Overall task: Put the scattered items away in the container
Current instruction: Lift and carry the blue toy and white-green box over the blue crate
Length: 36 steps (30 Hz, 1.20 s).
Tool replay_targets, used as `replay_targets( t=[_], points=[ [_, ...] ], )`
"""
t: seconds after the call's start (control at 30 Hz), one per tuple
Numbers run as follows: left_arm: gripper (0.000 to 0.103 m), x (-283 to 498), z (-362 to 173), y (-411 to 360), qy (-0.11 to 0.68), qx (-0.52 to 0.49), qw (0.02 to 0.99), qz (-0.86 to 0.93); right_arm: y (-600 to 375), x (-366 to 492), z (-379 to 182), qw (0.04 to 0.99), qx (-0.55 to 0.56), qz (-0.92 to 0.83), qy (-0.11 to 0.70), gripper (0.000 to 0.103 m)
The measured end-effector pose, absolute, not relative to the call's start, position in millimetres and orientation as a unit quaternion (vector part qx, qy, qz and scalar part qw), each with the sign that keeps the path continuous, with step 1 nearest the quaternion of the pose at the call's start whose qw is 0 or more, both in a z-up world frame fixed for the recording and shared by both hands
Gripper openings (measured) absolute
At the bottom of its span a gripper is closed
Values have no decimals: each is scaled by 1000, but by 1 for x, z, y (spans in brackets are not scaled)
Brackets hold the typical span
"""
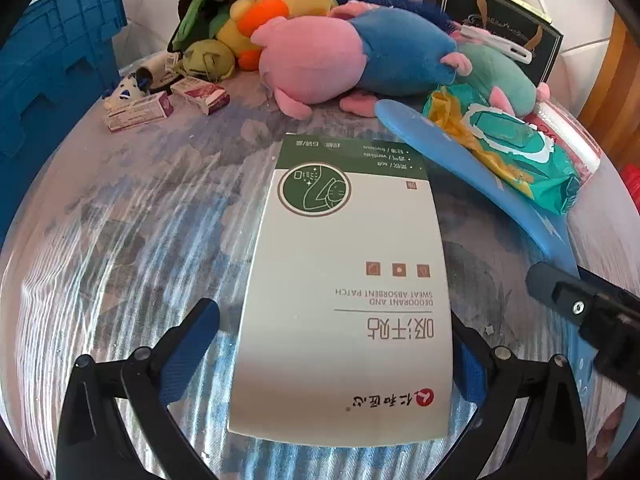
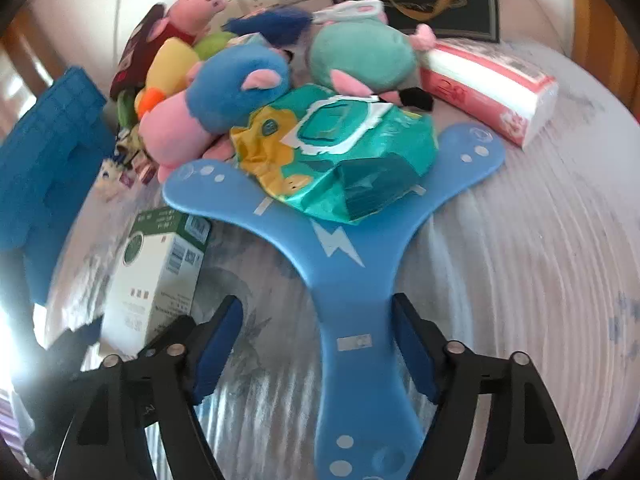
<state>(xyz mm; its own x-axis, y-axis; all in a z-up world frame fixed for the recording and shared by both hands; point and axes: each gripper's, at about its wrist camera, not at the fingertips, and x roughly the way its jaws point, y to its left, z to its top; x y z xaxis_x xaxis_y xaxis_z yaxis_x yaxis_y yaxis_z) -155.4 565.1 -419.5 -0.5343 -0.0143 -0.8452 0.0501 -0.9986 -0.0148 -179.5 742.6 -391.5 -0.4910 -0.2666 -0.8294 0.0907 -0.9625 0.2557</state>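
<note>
Both grippers angled down over the bed, fingers spread.
Left gripper (image 1: 332, 360) straddles the white box (image 1: 344, 280), pads apart; right gripper (image 2: 316, 352) brackets the blue boomerang (image 2: 340, 248), not gripping; blue crate (image 1: 52, 68) far left.

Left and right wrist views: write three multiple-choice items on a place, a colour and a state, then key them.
1. Where does the teal wet-wipe pack lie?
A. on the blue three-armed foam boomerang
B. inside the blue plastic crate
C. on the white and green cardboard box

2. What colour is the band at the cardboard box's far end?
A. red
B. green
C. yellow

3. How does the left gripper stand?
A. shut on the box
B. shut on nothing
C. open, with the box between its fingers

Key: 1 A, the pack overlaps the boomerang's forked arms. 2 B, a green band carries the round logo. 3 C, a gap shows between one blue pad and the box's edge.
</note>
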Motion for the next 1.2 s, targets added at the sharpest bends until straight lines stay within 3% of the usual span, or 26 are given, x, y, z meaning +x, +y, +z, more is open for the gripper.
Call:
replay_targets(
  t=[0.37, 0.4, 0.43, 0.47, 0.57, 0.67, 0.73, 0.8, 0.87, 0.9, 0.93, 0.97, 1.0, 1.2],
  points=[
    [103, -151, -421, 563, 23, 466, 26, -884, 739, -160, -395, 99, 446, -887, -64, 75],
    [103, -155, -422, 561, 22, 468, 26, -883, 740, -161, -395, 90, 446, -888, -66, 66],
    [103, -157, -422, 562, 22, 471, 26, -882, 744, -161, -395, 71, 444, -890, -68, 37],
    [102, -161, -421, 563, 21, 475, 26, -880, 751, -160, -395, 53, 440, -893, -83, 35],
    [82, -165, -416, 570, 13, 472, 12, -882, 754, -159, -396, 46, 433, -894, -104, 35],
    [82, -166, -417, 575, 18, 455, 12, -890, 743, -158, -396, 57, 436, -896, -57, 40],
    [83, -168, -417, 577, 21, 452, 19, -892, 740, -160, -395, 77, 442, -892, -56, 57],
    [85, -170, -418, 578, 24, 453, 23, -891, 736, -164, -394, 86, 450, -887, -58, 66],
    [85, -172, -418, 578, 28, 454, 23, -890, 735, -165, -395, 83, 451, -886, -64, 66],
    [84, -172, -417, 579, 24, 453, 24, -891, 735, -164, -395, 81, 449, -888, -65, 66],
    [76, -170, -417, 581, 23, 451, 24, -892, 735, -163, -395, 77, 446, -889, -64, 60],
    [76, -167, -416, 581, 22, 449, 23, -893, 734, -161, -396, 58, 444, -892, -53, 50],
    [76, -164, -416, 582, 20, 450, 24, -892, 734, -160, -396, 37, 445, -894, -38, 35],
    [76, -139, -392, 574, 17, 429, 41, -902, 738, -137, -382, 45, 442, -895, -38, 34]
  ],
)
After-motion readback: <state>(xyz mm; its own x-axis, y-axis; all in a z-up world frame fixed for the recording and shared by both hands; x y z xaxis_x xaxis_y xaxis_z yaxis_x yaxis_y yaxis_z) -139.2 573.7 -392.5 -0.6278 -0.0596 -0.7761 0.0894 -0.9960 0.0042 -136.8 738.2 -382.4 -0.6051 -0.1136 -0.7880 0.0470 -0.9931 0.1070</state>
